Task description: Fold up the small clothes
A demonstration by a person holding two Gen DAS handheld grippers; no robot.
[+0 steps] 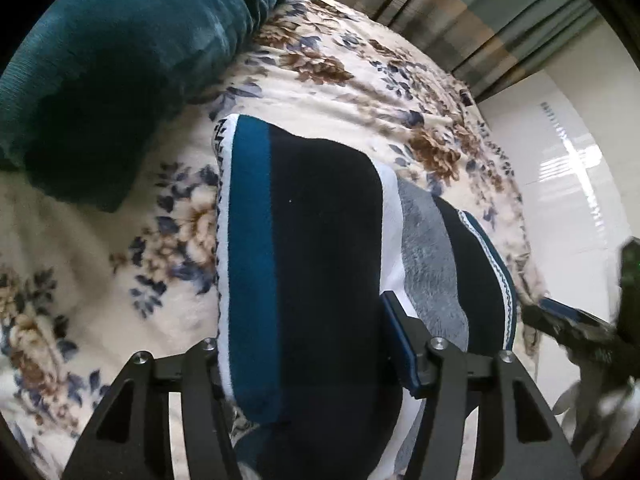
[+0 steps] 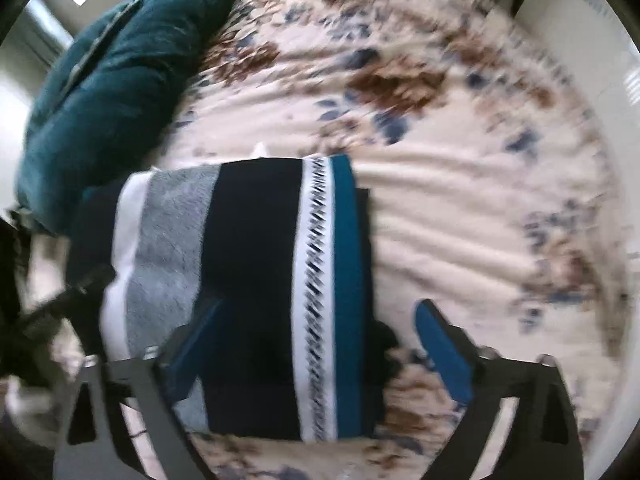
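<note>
A folded striped garment (image 1: 320, 220) in navy, teal, white and grey lies on the floral blanket. My left gripper (image 1: 304, 328) stands over its near end. The right blue pad (image 1: 400, 340) rests beside the navy fold, and the left pad is hidden under the cloth. I see no pinch on the fabric. In the right wrist view the same garment (image 2: 256, 240) lies flat between the wide-open fingers of my right gripper (image 2: 320, 308), whose blue pads (image 2: 444, 352) stand clear of it on both sides. This view is blurred.
The floral blanket (image 1: 120, 240) covers a bed. A big teal pillow (image 1: 100, 60) lies close behind the garment, on the left in both views. The bed edge and a pale shiny floor (image 1: 560, 200) are to the right, with a striped curtain (image 1: 480, 12) beyond.
</note>
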